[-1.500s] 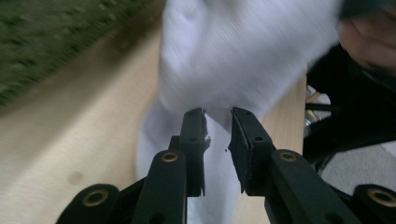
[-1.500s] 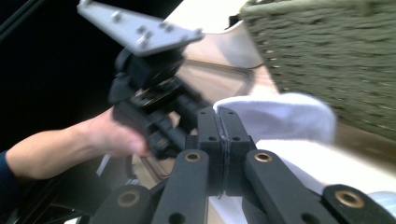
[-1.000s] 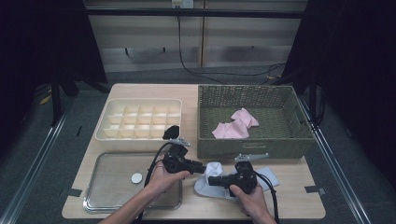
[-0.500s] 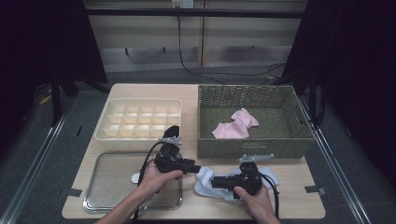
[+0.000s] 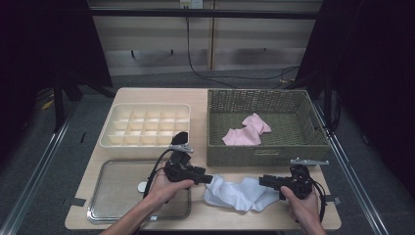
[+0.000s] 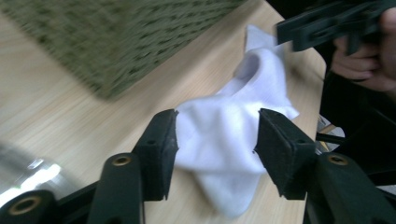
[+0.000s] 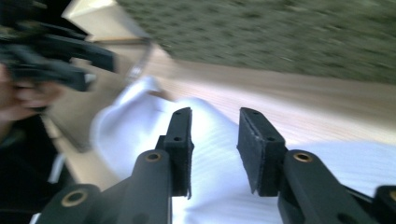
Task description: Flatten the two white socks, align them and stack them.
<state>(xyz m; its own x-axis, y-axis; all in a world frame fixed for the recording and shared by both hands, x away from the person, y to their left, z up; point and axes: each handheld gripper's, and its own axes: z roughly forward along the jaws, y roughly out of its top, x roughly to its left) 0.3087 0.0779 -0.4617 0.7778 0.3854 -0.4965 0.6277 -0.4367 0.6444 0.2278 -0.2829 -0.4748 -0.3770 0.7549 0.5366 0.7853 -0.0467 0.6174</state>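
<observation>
A white sock (image 5: 237, 194) lies crumpled flat on the wooden table near its front edge, between the two grippers. My left gripper (image 5: 209, 179) points right at the sock's left end. Its jaws stand wide open in the left gripper view (image 6: 217, 126), with the sock (image 6: 224, 140) just beyond them and nothing clamped. My right gripper (image 5: 262, 180) points left over the sock's right end. Its jaws (image 7: 215, 116) are open with a narrower gap and hover above the sock (image 7: 205, 149).
A green wicker basket (image 5: 303, 147) behind the sock holds a pink cloth (image 5: 247, 130). A cream compartment tray (image 5: 112, 139) sits at the back left. A metal tray (image 5: 115, 200) at the front left has a small white round thing (image 5: 142, 186) on it.
The right gripper has drawn back to the right, and the left one slightly to the left. The sock now lies spread wider between them.
</observation>
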